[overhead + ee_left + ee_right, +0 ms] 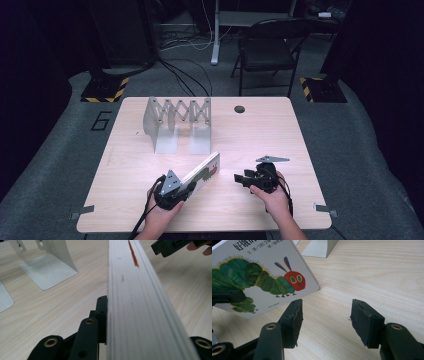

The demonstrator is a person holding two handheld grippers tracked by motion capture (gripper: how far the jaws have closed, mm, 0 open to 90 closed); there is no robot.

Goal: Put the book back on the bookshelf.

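Note:
A board book [202,172] with a green caterpillar on its white cover [262,277] stands tilted on its lower edge on the wooden table [260,130]. My left gripper [181,187] is shut on its near end. In the left gripper view the book's page edge [135,302] runs up between the jaws of the left gripper [147,322]. My right gripper [241,178] hovers just right of the book, pointing left. In its own view the right gripper [328,312] is open with bare table between the pads, and the book's corner lies just beyond the left pad.
A metal expanding book rack [177,122] stands at the back left of the table, its flat feet [47,270] toward me. A round cable hole [239,109] lies behind the right gripper. A folding chair [270,50] stands beyond the table.

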